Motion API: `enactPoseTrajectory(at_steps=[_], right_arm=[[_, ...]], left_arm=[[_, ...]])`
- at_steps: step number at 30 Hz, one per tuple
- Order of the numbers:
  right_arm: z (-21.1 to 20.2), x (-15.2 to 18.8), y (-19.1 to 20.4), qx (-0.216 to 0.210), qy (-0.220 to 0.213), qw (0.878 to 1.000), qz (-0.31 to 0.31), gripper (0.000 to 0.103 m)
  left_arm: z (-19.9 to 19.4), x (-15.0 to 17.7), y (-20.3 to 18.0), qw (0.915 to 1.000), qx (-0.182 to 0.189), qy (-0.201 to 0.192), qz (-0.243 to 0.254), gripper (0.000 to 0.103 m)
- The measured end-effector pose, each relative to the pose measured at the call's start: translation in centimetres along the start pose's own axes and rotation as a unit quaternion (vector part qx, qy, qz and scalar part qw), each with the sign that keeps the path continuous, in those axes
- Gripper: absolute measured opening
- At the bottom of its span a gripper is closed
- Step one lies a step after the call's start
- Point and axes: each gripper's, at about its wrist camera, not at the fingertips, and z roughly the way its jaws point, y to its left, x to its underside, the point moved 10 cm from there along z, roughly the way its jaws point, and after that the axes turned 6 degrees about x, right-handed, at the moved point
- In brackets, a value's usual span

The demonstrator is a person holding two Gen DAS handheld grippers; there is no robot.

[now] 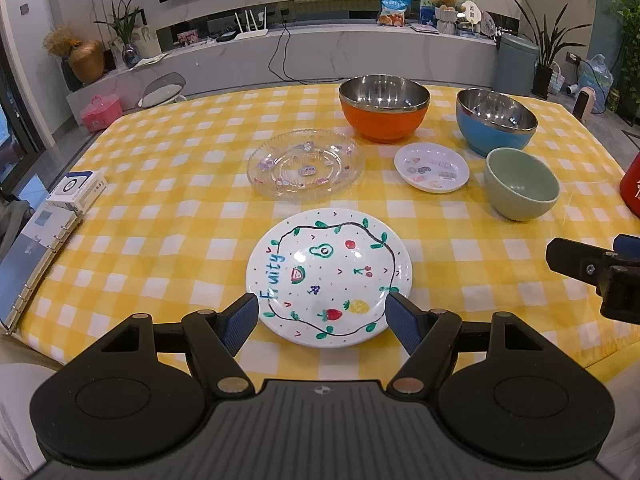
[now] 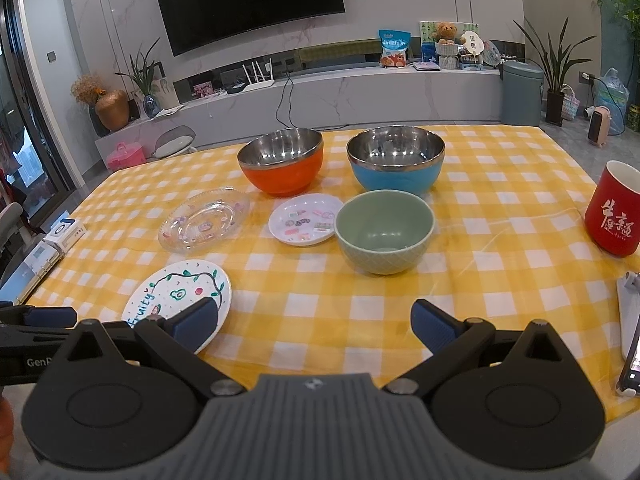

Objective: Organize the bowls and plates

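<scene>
On the white painted plate point(image 1: 329, 276) in front of my left jaws I read the word "Fruity" in blue letters along its left rim; my right camera shows the same word on it. The red mug point(image 2: 614, 210) at my right carries white Chinese characters, which I cannot make out with certainty. The black body of my left gripper point(image 2: 24, 344), at the edge of my right view, shows the partial marking "GenR".

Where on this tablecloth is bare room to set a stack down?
Free: the cloth between the green bowl and the red mug, and the near strip right of the fruit plate. Crowded: the far middle, where orange bowl, blue bowl, glass plate and small plate cluster.
</scene>
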Motion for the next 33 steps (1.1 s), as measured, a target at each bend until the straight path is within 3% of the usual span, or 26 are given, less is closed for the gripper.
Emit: enactPoseTrajectory(at_steps=[12,18,20,25,31,33], right_arm=[[0.8,-0.3,0.7,0.009,0.023,1.000,-0.011,0.100],[2.8,-0.8,3.2,-0.046,0.050,0.998,-0.003,0.099],[4.0,-0.9,4.3,-0.057,0.064,0.996,-0.007,0.092],[7.5,-0.7,6.9,-0.093,0.107,0.990,0.012,0.066],[10.7,0.1,8.3,-0.103,0.132,0.985,0.035,0.043],[11.5,0.8,8.2,-0.110,0.149,0.981,0.049,0.041]], left_arm=[[0.4,-2.1,2.5,0.9998,0.010,0.011,-0.015,0.081],[1.6,-3.8,5.1,0.9990,0.011,0.014,-0.041,0.072],[2.4,-4.1,6.1,0.9984,0.009,0.014,-0.055,0.068],[5.1,-3.5,8.2,0.9926,0.023,0.033,-0.115,0.045],[7.4,-1.9,9.8,0.9860,0.031,0.055,-0.154,0.043],[8.0,-1.3,10.2,0.9830,0.036,0.061,-0.169,0.043]])
